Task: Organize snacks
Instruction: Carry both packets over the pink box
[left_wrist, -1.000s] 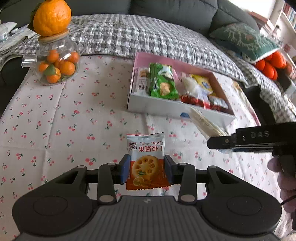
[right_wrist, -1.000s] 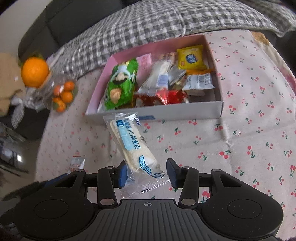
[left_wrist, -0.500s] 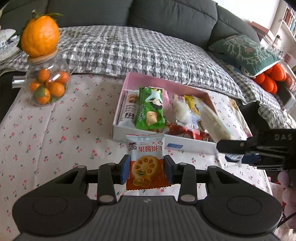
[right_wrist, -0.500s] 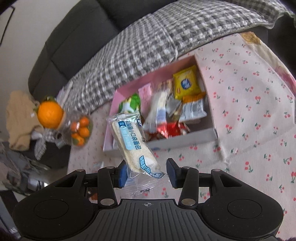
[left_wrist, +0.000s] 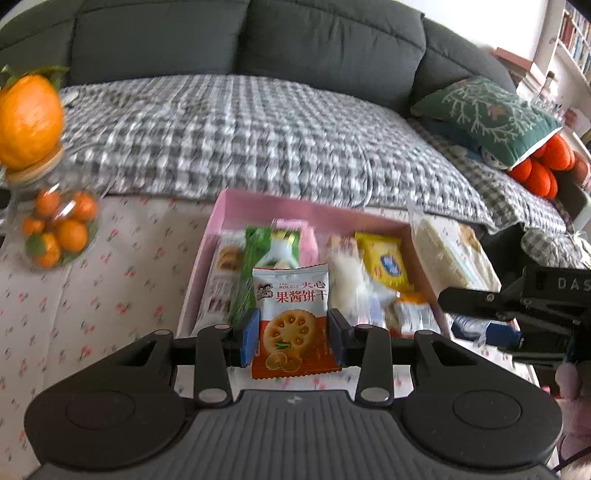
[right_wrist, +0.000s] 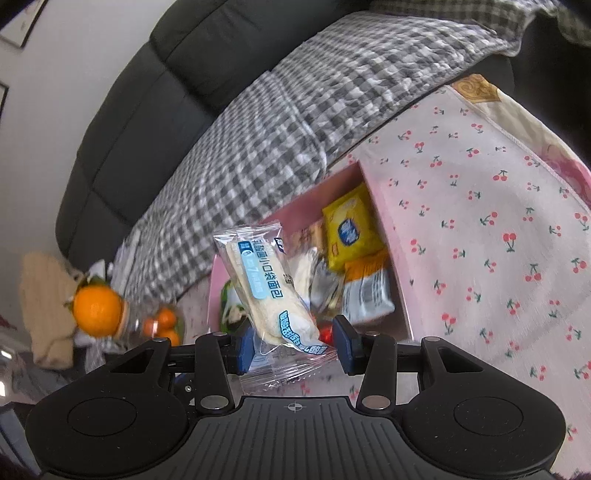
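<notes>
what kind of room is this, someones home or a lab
Most likely a home living room: a dark sofa under a checked throw, a bookshelf at the far right, and a low table in a cherry-print cloth bearing a pink snack box.

Dark sofa (left_wrist: 332, 40) under checked blanket (left_wrist: 236, 136); green cushion (left_wrist: 487, 110); jar of oranges (left_wrist: 55, 232).

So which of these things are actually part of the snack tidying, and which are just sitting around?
Part of the job:
- biscuit packet, held by the left gripper
- bread packet, held by the right gripper
- pink box of snacks

Just lying about:
- jar of small oranges
- big orange
- green cushion
- checked blanket
</notes>
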